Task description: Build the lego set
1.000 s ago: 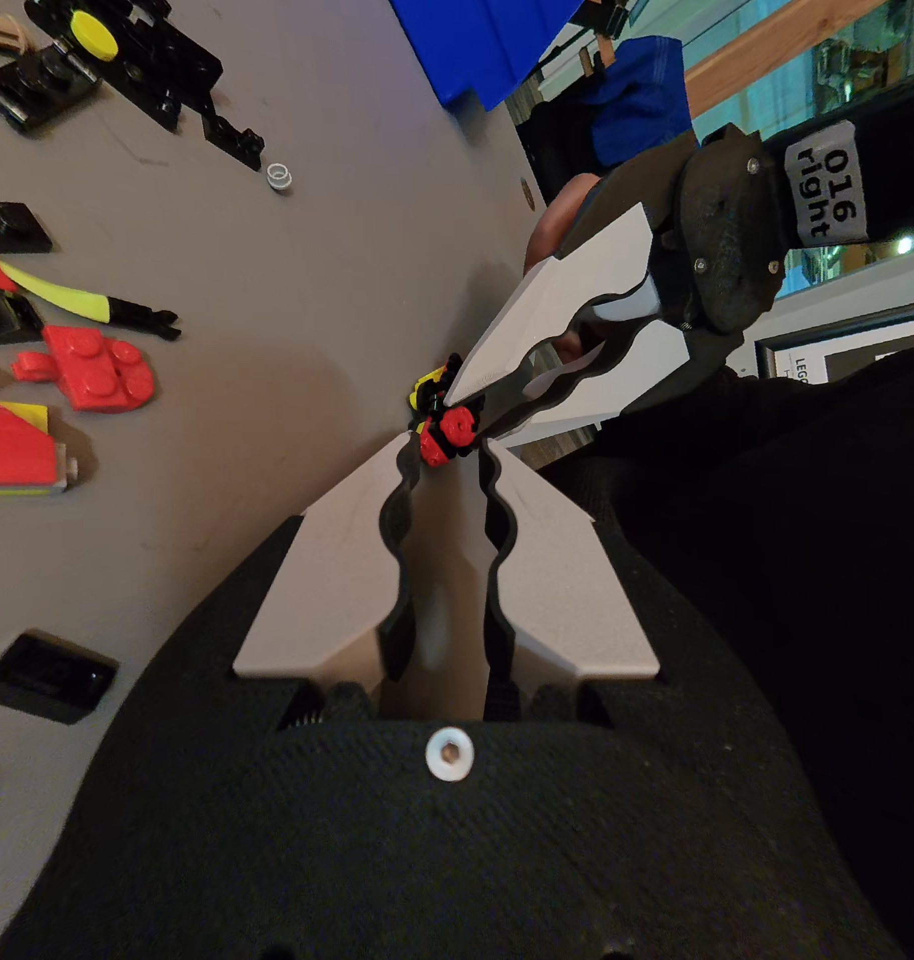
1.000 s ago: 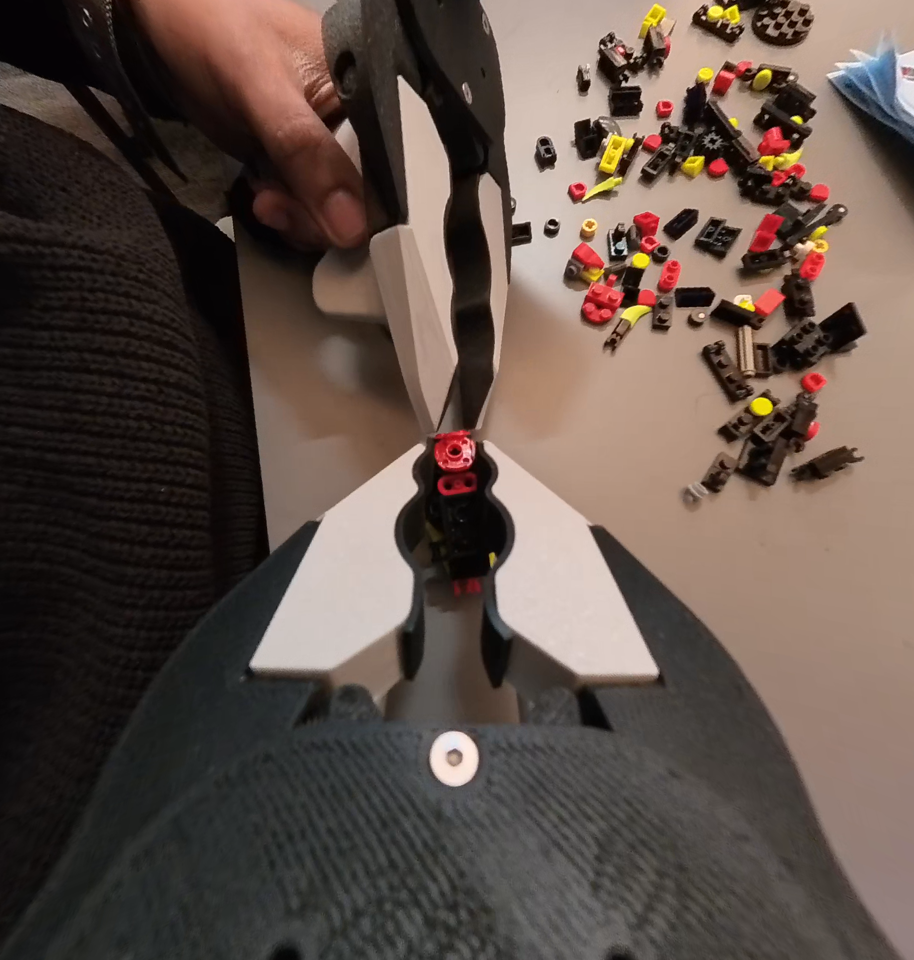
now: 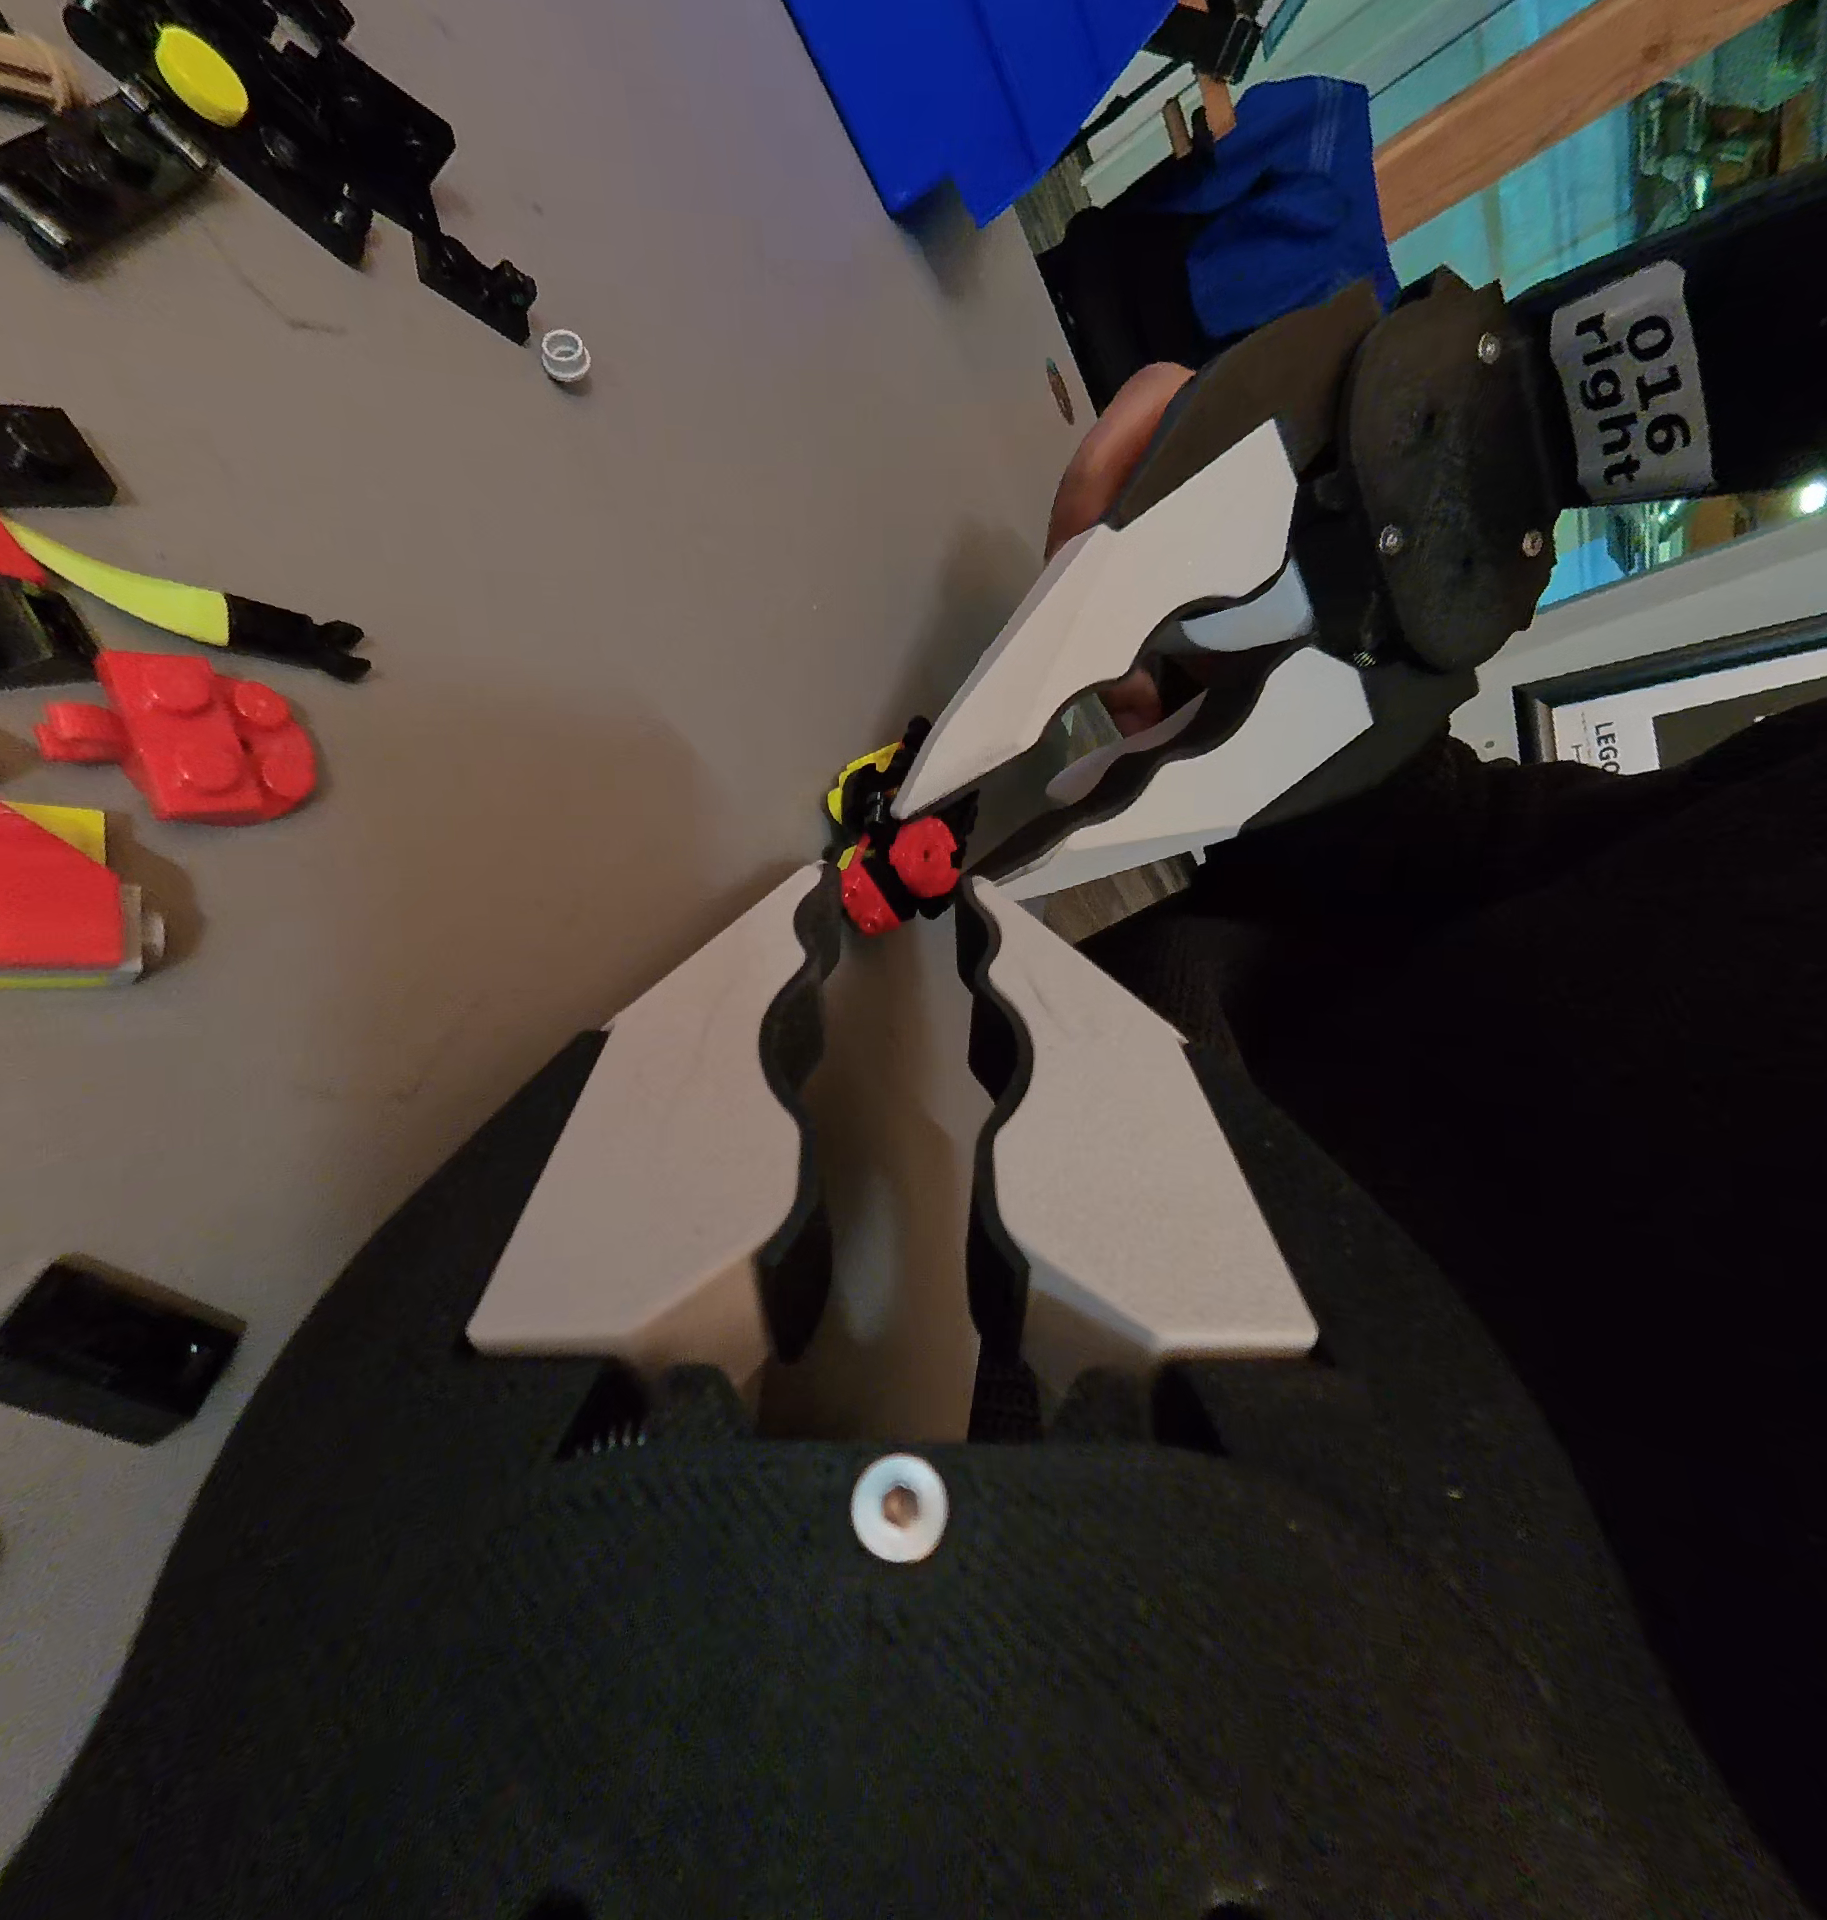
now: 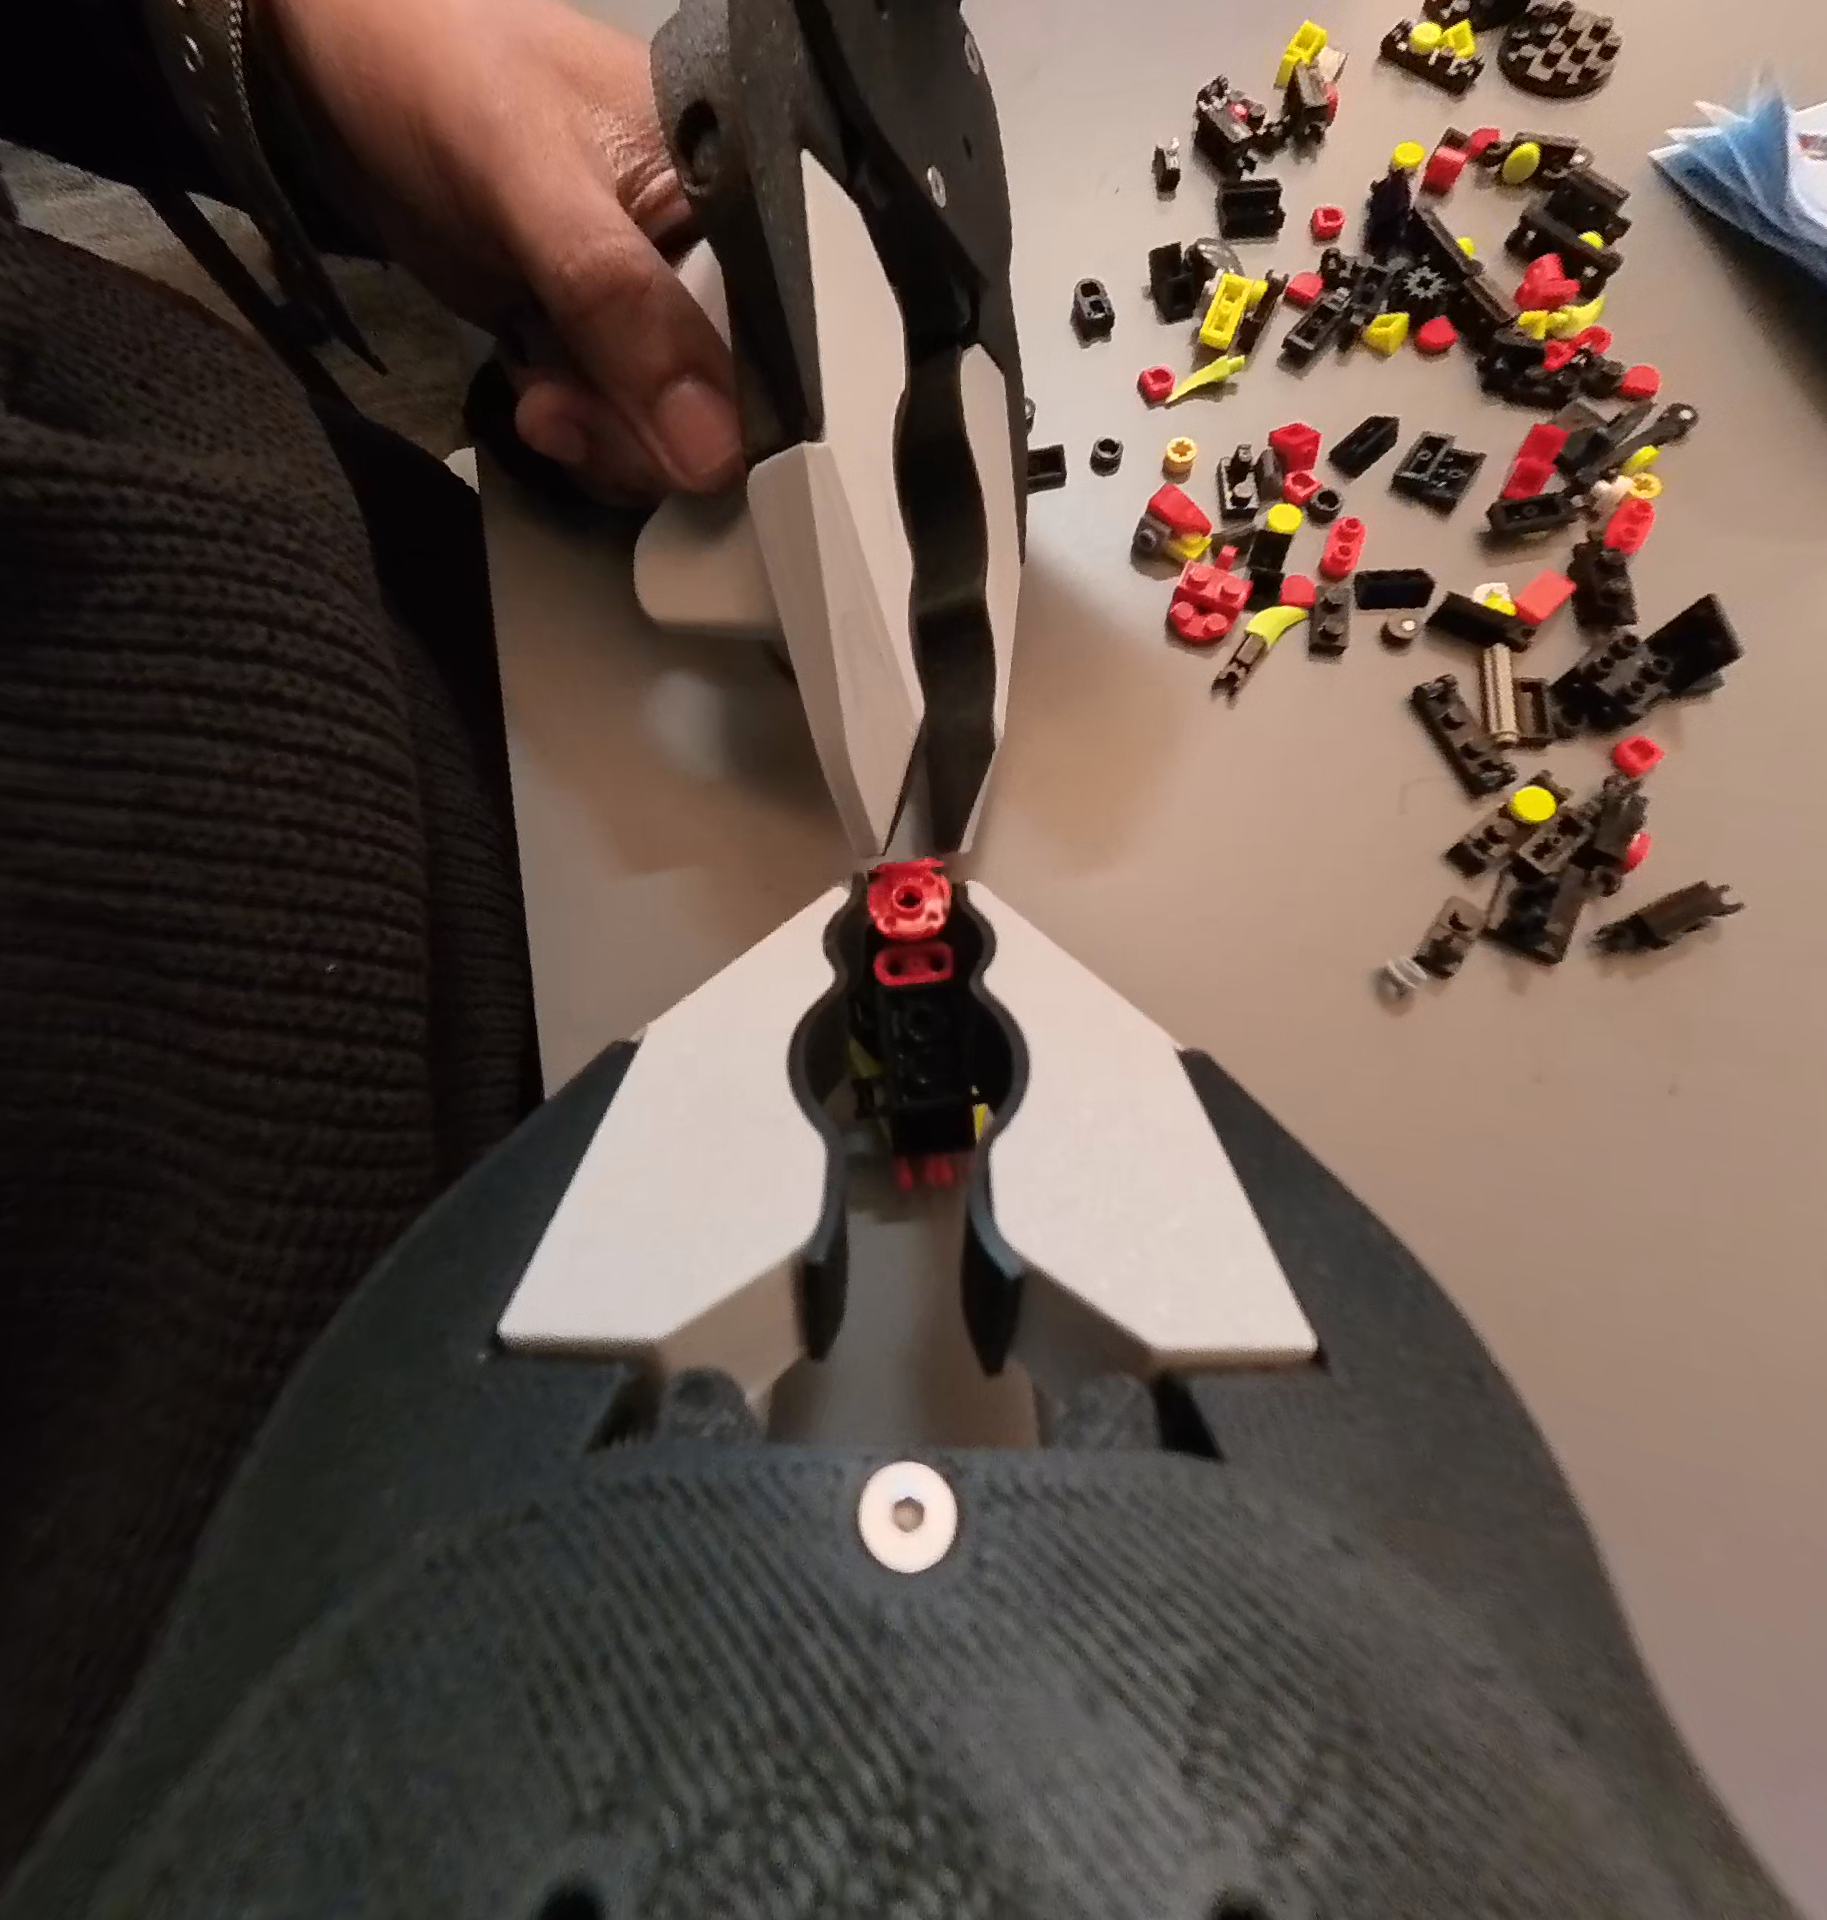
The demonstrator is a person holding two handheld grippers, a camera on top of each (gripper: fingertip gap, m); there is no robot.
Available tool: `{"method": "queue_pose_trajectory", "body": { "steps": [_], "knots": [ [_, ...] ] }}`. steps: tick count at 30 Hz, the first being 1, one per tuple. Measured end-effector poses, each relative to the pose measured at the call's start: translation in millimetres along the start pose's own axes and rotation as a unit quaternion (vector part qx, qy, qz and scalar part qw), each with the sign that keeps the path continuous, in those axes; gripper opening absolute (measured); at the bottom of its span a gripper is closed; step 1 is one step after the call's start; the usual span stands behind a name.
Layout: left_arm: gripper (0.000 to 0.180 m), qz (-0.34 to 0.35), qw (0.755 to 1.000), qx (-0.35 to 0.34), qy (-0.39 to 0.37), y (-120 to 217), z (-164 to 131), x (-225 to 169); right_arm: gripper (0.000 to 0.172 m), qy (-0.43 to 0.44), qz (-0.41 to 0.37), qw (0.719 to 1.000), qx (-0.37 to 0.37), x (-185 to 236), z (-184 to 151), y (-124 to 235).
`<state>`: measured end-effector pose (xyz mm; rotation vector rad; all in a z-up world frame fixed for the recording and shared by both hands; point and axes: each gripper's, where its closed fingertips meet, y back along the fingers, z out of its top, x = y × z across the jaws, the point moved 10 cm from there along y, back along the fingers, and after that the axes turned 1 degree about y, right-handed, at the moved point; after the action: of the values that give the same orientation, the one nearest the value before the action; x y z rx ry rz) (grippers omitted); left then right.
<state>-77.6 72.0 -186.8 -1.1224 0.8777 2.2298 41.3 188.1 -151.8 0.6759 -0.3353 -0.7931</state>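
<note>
- A small brick model (image 4: 914, 1023) of glossy black, red and yellow plastic is clamped between the wavy black pads of the right gripper (image 4: 911, 899).
- Its red round end (image 3: 924, 855) lies between the left gripper (image 3: 893, 894) tips, which are slightly apart; contact cannot be told.
- Loose bricks (image 4: 1449, 468) are scattered far right on the smooth grey table (image 4: 1252, 1039).

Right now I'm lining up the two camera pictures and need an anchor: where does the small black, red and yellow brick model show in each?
Left wrist view: brick model just above centre, at the tips of both hand-held grippers.
Right wrist view: brick model at centre, lying lengthwise between the right hand-held gripper's fingers.
Shared landmark: the red plate with round studs on the table.
</note>
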Motion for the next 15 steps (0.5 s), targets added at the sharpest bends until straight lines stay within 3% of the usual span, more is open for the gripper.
{"method": "queue_pose_trajectory", "body": {
  "steps": [15],
  "knots": [
    [0.020,0.000,1.000,-0.001,0.001,0.1,0.2,0.3,0.016,0.004,-0.007,1.000,-0.010,0.5,1.5,4.8]
  ]
}}
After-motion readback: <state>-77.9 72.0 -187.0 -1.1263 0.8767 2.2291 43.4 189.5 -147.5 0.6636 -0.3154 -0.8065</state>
